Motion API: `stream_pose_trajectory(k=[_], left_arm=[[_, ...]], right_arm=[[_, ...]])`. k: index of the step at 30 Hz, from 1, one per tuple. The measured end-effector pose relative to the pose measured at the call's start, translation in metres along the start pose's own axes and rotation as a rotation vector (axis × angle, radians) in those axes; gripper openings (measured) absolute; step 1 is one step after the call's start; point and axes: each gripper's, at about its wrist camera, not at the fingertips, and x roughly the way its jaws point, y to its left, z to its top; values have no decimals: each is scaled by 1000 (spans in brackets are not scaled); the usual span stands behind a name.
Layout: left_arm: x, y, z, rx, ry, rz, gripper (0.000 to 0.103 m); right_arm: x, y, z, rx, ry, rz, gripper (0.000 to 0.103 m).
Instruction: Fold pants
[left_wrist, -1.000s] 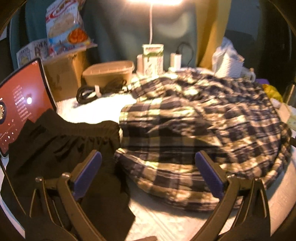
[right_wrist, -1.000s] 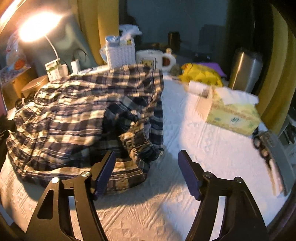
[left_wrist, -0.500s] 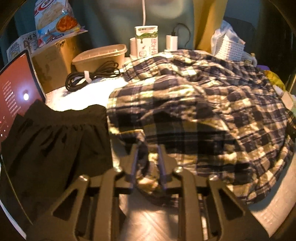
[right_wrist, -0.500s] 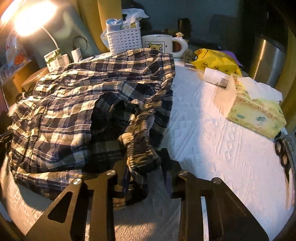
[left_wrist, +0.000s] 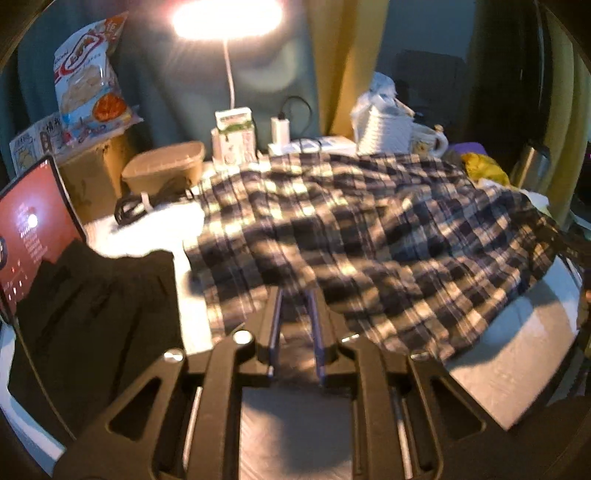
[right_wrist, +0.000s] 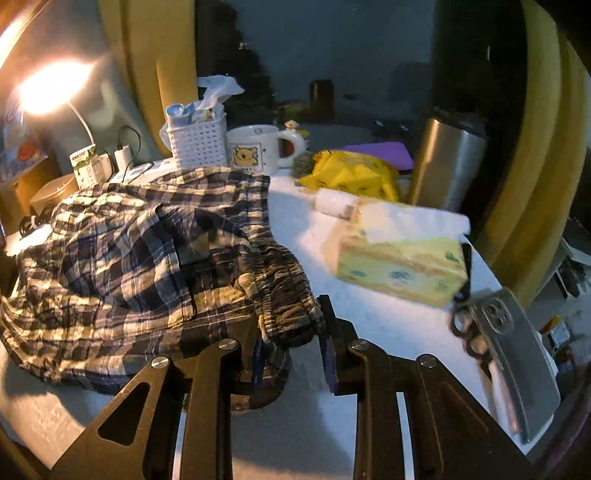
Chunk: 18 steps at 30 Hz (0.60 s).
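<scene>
Both grippers pinch the near edge of the pants (left_wrist: 351, 229). The left gripper (left_wrist: 295, 332) fingers have just closed on the left corner; the right gripper (right_wrist: 291, 332) fingers have just closed on the bunched waistband, right end. The pants lie crosswise on the tabletop (right_wrist: 388, 325), reaching far toward the basket (right_wrist: 195, 142).

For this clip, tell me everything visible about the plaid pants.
The plaid pants look like thin, crinkled woven cloth, checked in navy, cream and yellow, with a gathered elastic waistband. They lie rumpled, not yet folded, on the white textured table cover, beside a black garment. The left gripper is shut on their near edge and the right gripper is shut on the waistband. Their far edge reaches a white basket and a mug.
</scene>
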Motion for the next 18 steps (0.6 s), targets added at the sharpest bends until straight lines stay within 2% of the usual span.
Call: stream_pose_trajectory(k=[5, 10, 12, 14, 17, 18], left_arm=[[-2, 7, -34, -88, 90, -5, 16], [-6, 20, -43, -140, 98, 41, 17], [-7, 28, -38, -169, 87, 45, 17], [-3, 35, -32, -190, 73, 43, 18], [5, 42, -27, -220, 57, 61, 31], [8, 45, -26, -228, 55, 56, 42]], right_arm=[[3, -3, -23, -9, 50, 2, 27], [10, -4, -40, -12, 95, 0, 30], [6, -6, -40, -3, 89, 8, 40], [-3, -10, -39, 8, 56, 0, 63], [-16, -16, -33, 21, -1, -4, 70], [-19, -16, -31, 22, -11, -6, 71]])
